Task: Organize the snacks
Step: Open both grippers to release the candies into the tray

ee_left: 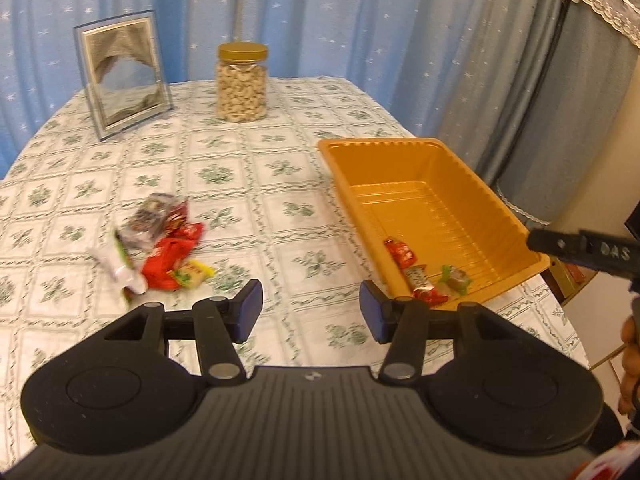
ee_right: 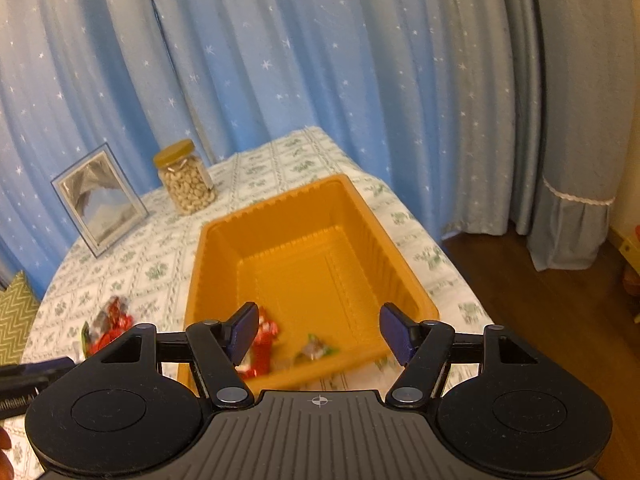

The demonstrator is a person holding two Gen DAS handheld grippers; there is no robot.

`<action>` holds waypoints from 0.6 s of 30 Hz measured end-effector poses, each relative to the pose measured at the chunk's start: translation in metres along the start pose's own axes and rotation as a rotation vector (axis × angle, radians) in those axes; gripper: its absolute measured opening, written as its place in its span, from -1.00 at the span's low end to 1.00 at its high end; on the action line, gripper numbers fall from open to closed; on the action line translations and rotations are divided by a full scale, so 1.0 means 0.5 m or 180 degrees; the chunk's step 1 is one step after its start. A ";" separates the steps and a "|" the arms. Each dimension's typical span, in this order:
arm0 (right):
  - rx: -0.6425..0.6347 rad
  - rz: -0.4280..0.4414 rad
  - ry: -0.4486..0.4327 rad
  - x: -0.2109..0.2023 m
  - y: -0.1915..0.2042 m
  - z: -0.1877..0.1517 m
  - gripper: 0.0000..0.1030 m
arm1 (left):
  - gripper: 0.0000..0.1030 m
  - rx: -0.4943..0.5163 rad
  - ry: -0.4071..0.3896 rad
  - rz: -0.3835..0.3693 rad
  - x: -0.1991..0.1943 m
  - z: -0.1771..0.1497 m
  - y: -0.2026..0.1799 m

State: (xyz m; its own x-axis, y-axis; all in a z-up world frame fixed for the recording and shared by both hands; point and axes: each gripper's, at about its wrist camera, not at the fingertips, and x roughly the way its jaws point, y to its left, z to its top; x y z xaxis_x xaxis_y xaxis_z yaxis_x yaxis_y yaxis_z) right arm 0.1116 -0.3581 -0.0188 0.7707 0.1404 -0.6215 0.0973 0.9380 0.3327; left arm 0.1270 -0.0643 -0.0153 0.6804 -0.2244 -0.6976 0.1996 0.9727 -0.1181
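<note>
An orange plastic tray (ee_left: 472,168) lies at the table's right side, with three wrapped snacks in its near corner: a red one (ee_left: 400,251), a brown one (ee_left: 418,278) and a green-ended candy (ee_left: 456,278). A loose pile of wrapped snacks (ee_left: 160,248), mostly red with a yellow one in front, lies on the cloth to the left. My left gripper (ee_left: 311,312) hovers open over bare cloth between pile and tray. My right gripper (ee_right: 318,332) is open above the tray's near end (ee_right: 320,372), over the green-ended candy (ee_right: 316,346), with nothing pressed between its pads.
A gold-lidded jar of nuts (ee_left: 241,82) and a picture frame (ee_left: 122,72) stand at the table's far side. Blue starred curtains hang behind. The table edge drops to a wooden floor (ee_right: 540,300) on the right. The right gripper's finger (ee_left: 584,250) shows at the edge.
</note>
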 end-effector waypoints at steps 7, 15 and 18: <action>-0.0060 -0.0012 0.0065 -0.044 0.029 -0.037 0.30 | 0.06 -0.0072 -0.0042 0.0137 -0.051 -0.021 0.038; -0.0210 0.0108 0.0062 -0.069 0.088 -0.052 0.30 | 0.14 -0.0202 -0.0100 0.0357 -0.111 -0.050 0.095; -0.0279 0.0161 0.0064 -0.074 0.113 -0.055 0.30 | 0.14 -0.0253 -0.0139 0.0432 -0.133 -0.058 0.119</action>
State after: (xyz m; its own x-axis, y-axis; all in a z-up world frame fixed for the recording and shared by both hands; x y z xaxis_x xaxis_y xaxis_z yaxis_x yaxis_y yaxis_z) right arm 0.0714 -0.3014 0.0033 0.7604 0.1939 -0.6198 0.0023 0.9536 0.3011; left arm 0.0731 0.0100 0.0036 0.7277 -0.0911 -0.6799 0.0484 0.9955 -0.0816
